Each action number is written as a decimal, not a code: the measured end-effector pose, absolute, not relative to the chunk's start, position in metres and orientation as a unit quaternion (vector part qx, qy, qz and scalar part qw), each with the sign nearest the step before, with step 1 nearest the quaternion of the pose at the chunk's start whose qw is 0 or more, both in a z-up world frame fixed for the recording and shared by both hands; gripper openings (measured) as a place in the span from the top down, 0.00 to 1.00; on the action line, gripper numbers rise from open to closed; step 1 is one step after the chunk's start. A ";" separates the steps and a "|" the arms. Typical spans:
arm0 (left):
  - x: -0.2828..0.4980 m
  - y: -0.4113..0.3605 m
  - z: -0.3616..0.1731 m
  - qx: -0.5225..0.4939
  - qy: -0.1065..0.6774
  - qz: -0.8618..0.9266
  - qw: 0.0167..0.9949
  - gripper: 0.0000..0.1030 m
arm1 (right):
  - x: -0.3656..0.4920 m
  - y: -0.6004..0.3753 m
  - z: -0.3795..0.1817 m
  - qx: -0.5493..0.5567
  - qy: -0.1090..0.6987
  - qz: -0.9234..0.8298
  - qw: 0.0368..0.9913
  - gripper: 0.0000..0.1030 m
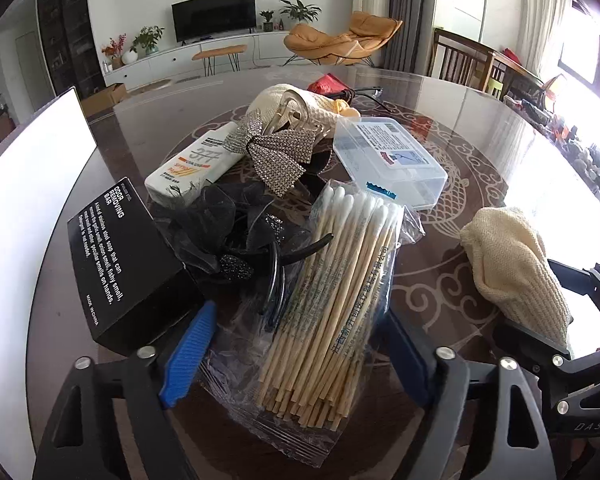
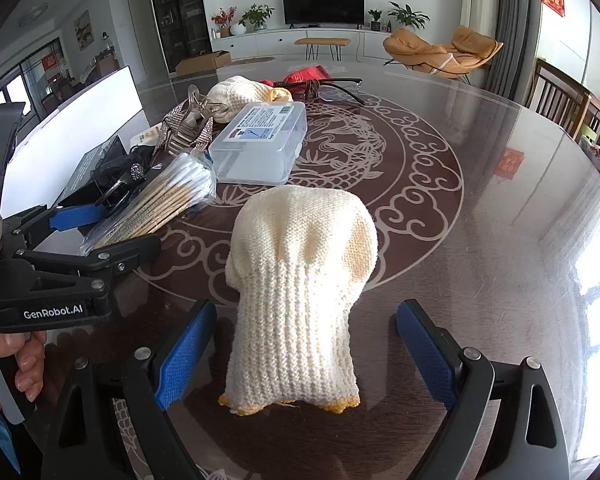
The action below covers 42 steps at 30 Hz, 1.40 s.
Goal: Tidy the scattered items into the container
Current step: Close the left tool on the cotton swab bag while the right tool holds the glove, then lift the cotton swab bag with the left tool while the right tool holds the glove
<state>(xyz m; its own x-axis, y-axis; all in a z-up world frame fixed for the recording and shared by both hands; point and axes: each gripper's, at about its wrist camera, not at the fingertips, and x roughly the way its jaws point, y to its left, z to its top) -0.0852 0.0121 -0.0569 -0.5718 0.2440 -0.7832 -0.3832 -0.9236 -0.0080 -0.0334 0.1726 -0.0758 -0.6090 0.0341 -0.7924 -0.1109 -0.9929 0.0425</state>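
Note:
A clear bag of cotton swabs (image 1: 332,300) lies between the open blue pads of my left gripper (image 1: 300,344); it also shows in the right wrist view (image 2: 160,200). A cream knitted glove (image 2: 300,292) lies between the open pads of my right gripper (image 2: 304,344), and shows at right in the left wrist view (image 1: 516,264). Scattered around: a black box (image 1: 128,264), a black mesh hair clip (image 1: 236,232), a rhinestone bow (image 1: 276,156), a white tube (image 1: 196,164), a clear plastic case (image 1: 388,156). A white container (image 1: 24,208) stands at left.
The round glass-topped table (image 2: 440,208) bears a carved pattern. At the far side lie another cream glove (image 2: 240,92), a red packet (image 2: 304,74) and glasses (image 2: 340,88). Chairs (image 2: 560,96) stand at the right.

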 end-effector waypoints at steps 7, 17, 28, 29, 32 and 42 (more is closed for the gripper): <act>-0.049 -0.005 -0.049 -0.464 0.037 0.869 0.170 0.59 | -0.032 0.175 -0.075 -0.436 0.057 0.898 0.034 0.10; -0.005 -0.030 -0.062 -0.456 0.044 0.886 0.074 0.20 | -0.032 0.175 -0.074 -0.437 0.054 0.897 0.036 0.10; -0.022 -0.019 -0.068 -0.452 0.057 0.885 0.097 0.00 | -0.036 0.168 -0.077 -0.443 0.037 0.895 0.044 0.09; -0.022 -0.020 -0.068 -0.452 0.055 0.885 0.096 0.00 | -0.036 0.166 -0.077 -0.445 0.032 0.894 0.047 0.09; -0.020 -0.020 -0.068 -0.451 0.055 0.886 0.094 0.00 | -0.037 0.164 -0.078 -0.448 0.022 0.892 0.051 0.09; -0.017 -0.020 -0.069 -0.446 0.052 0.889 0.091 0.00 | -0.036 0.166 -0.078 -0.448 0.023 0.892 0.051 0.09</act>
<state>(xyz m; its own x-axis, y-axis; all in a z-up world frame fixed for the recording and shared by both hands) -0.0166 -0.0199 -0.0686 -0.5852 0.1147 -0.8027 -0.2082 -0.9780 0.0120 -0.0361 0.1659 -0.0782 -0.5932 0.0699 -0.8020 -0.1115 -0.9938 -0.0041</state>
